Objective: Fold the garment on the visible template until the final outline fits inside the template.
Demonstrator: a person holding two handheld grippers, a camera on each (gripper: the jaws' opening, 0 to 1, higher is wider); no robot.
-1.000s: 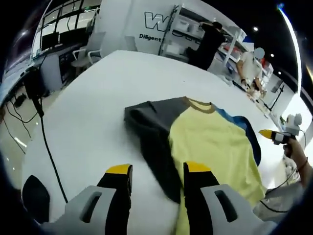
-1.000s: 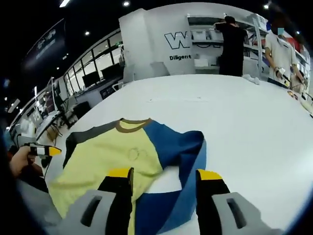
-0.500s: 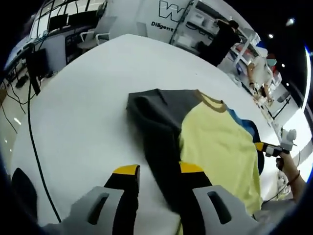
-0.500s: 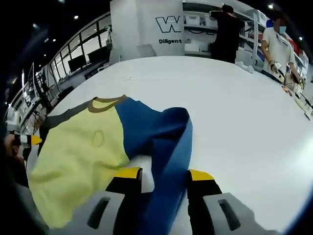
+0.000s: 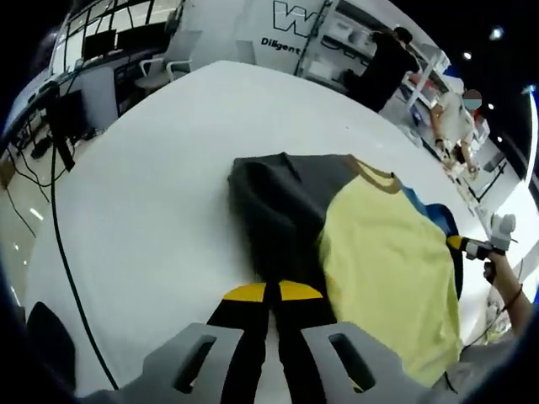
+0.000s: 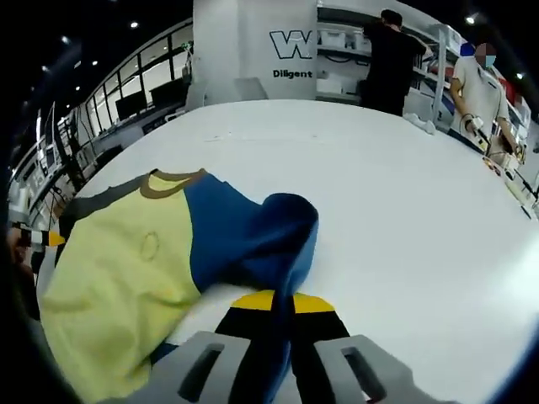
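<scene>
Two sleeves are pinched at once, one by each gripper, and the garment [image 5: 370, 252] lies spread on the white table [image 5: 152, 194] between them. In the left gripper view, the left gripper [image 5: 271, 292] sits at six o'clock with its yellow-tipped jaws drawn together on the lower end of the dark grey sleeve [image 5: 274, 210], which runs up toward twelve o'clock to the shoulder. The yellow body panel [image 5: 387, 261] spreads from centre toward four o'clock, with the brown collar [image 5: 375, 172] at about one o'clock; a hand holding the other gripper shows at the three o'clock edge.

In the right gripper view, the right gripper [image 6: 282, 301] is likewise closed at six o'clock, gripping the blue sleeve [image 6: 282, 244], which humps up in a soft fold just above the jaws. The yellow panel lies toward eight o'clock.

The shirt looks light, limp and thin: it will sag, crease and trail rather than hold shape, and it should slide easily over the smooth table. Pinches at the sleeve ends seem sensible holds for folding the sleeves inward; lifting gently should keep the body from dragging askew. No template outline can be made out.
</scene>
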